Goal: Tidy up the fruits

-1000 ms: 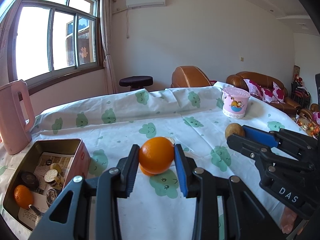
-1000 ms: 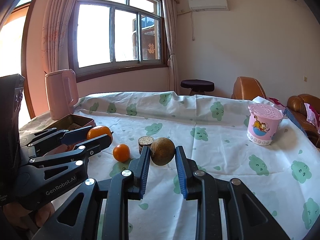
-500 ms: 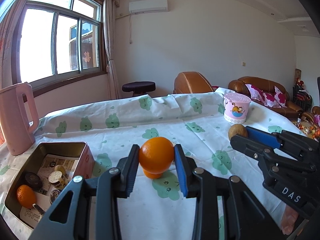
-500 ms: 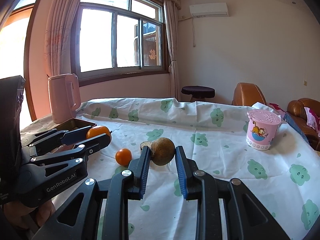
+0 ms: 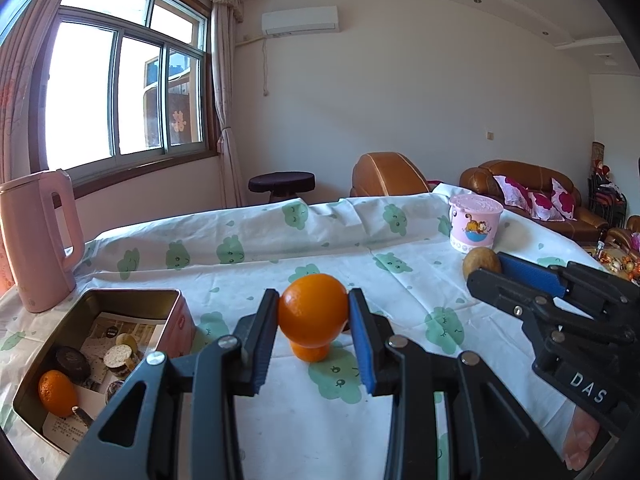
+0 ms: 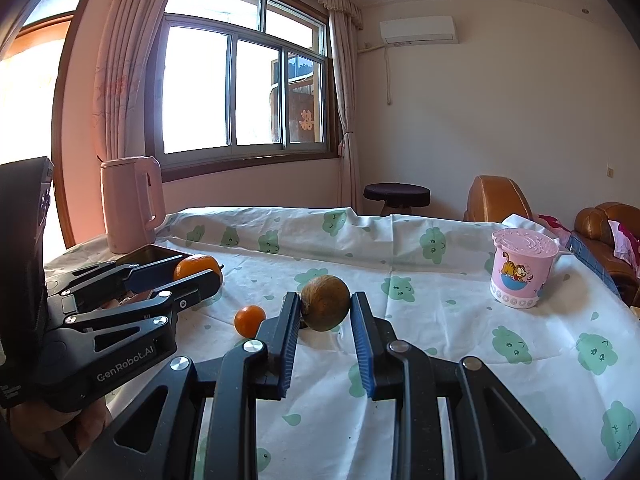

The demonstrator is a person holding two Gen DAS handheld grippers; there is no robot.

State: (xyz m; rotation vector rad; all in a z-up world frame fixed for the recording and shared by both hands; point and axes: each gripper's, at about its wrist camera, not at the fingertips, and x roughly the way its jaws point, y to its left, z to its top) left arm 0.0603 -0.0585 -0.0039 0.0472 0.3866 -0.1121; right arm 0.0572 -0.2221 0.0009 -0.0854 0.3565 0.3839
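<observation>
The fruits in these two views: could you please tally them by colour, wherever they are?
Orange: 3 (large orange in the left hand-held gripper, small orange on the tablecloth, orange in the tin)
Brown: 1 (brown fruit in the right hand-held gripper)
Total: 4

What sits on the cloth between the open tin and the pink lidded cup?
In the right wrist view, a small orange lies on the cloth between the tin and the pink cup.

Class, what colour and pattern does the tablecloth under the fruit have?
The tablecloth is white with smiling green cloud shapes and small green drops, clearest in the right wrist view.
</observation>
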